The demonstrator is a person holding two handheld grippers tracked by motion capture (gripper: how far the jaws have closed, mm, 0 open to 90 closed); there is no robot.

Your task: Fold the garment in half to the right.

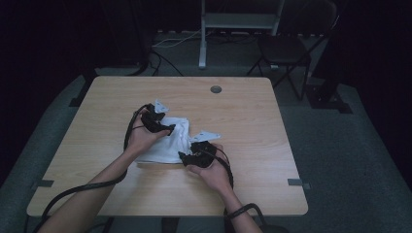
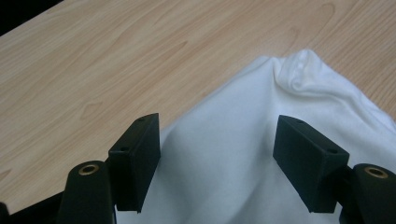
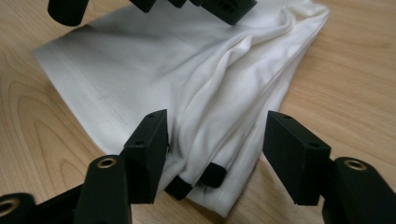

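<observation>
While both grippers hover over cloth: left gripper (image 2: 217, 161) jaws spread, nothing pinched; right gripper (image 3: 215, 156) jaws spread astride near corner, unpinched. White cloth (image 1: 167, 141) part-folded, rumpled, mid-table (image 1: 252, 116). Step, judged: folding, between grasps. Next: pinch edge, lift, fold across.

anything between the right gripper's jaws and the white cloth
Nothing visible. The right gripper stands open right over the white cloth, its near folded edge lying between the jaws, with no other thing in the way.

The soft white cotton-like cloth (image 3: 187, 70) looks matt and creased; the light wood-grain counter (image 2: 116, 60) is smooth, faintly satin.
</observation>
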